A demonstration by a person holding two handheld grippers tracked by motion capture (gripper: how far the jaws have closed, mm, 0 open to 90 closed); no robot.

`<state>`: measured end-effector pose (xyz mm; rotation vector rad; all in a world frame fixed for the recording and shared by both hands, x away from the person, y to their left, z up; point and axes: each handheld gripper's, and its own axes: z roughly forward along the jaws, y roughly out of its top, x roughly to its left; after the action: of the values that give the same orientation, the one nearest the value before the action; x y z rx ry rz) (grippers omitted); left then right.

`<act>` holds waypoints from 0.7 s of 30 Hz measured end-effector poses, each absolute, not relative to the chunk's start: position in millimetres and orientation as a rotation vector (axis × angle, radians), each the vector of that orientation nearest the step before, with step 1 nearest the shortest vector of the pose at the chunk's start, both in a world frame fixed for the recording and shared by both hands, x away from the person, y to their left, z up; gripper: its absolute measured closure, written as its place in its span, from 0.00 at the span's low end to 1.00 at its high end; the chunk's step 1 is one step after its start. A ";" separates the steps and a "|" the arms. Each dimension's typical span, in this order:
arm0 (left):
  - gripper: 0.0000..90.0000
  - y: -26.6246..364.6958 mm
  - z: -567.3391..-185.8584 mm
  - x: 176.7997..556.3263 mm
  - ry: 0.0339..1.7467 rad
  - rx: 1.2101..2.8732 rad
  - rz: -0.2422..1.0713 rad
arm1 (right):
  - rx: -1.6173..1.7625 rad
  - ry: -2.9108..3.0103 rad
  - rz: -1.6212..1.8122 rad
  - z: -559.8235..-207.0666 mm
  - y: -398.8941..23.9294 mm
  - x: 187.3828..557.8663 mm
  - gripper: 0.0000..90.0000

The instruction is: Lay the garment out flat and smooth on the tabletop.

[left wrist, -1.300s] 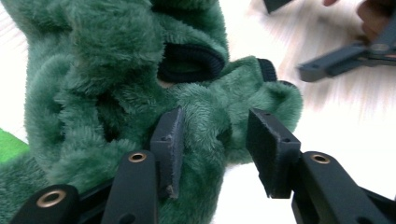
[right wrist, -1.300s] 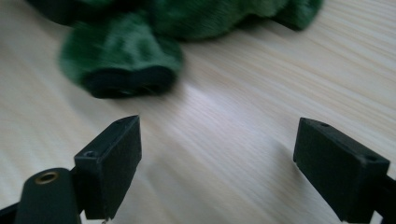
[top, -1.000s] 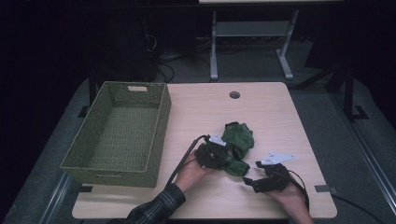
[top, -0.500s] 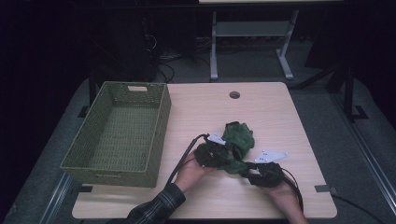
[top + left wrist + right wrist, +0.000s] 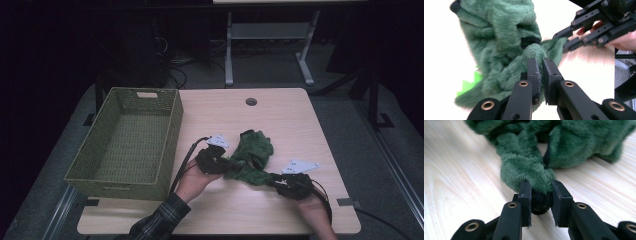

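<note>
High view shows a wooden table (image 5: pixel 280 125) with a green woven basket (image 5: pixel 127 142) standing on its left part. To the right of the basket, near the front of the table, lies a green plush cloth (image 5: pixel 252 157), crumpled, with darker patches in it. The cloth rests on the table, apart from the basket, and it stretches between the two hands.

The left hand-held gripper (image 5: pixel 220 162) is at the left end of the cloth, and the hand (image 5: pixel 192 179) that holds it comes from the bottom edge in a checked sleeve (image 5: pixel 160 222). In the left gripper view, the left hand-held gripper (image 5: pixel 542 71) is clenched on a fold of the cloth (image 5: pixel 499 37): the two black jaws stand almost together and the plush is pinched between the pads. Most of the cloth hangs or lies behind the jaws, to the left in this view.

The right hand-held gripper (image 5: pixel 280 181) is at the right end of the cloth, low on the table, with a grey plate (image 5: pixel 300 165) on top of it. In the right gripper view, the right hand-held gripper (image 5: pixel 541 195) grasps a thick rolled end of the cloth (image 5: pixel 524 167). Its jaws have just been closing, and the plush with a dark edge is now between them, pressed on both sides. The rest of the cloth lies on the table beyond the jaws.

In the left gripper view the right hand-held gripper (image 5: pixel 564 43) also appears, at the upper right, on a corner of the cloth.
</note>
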<state>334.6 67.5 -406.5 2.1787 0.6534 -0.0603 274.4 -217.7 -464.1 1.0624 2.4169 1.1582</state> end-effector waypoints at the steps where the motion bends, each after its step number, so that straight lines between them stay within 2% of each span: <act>1: 0.94 70.4 -406.1 334.3 0.665 2.171 -0.061 | 1.074 2.401 1.157 -462.3 -225.5 274.4 0.80; 15: 0.92 98.6 -424.2 325.5 0.758 2.224 -0.083 | 1.152 2.358 1.105 -459.1 -267.3 264.0 0.79; 16: 0.85 99.3 -423.2 324.4 0.767 2.229 -0.057 | 1.153 2.354 1.090 -460.5 -269.8 263.6 0.72; 17: 0.84 99.3 -423.2 324.4 0.767 2.229 -0.057 | 1.153 2.354 1.090 -460.5 -269.8 263.6 0.72; 18: 0.82 100.7 -421.2 324.6 0.762 2.228 -0.053 | 1.166 2.356 1.097 -460.4 -272.6 263.9 0.64; 19: 0.81 101.0 -418.5 323.9 0.766 2.217 -0.047 | 1.166 2.356 1.097 -460.4 -272.6 263.9 0.64; 21: 0.82 101.3 -406.2 320.8 0.740 2.193 -0.025 | 1.171 2.336 1.126 -454.9 -275.9 262.5 0.58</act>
<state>320.8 101.3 -406.2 2.1935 0.7398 -0.0251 262.5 -275.9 -454.9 1.1712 2.3357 1.1258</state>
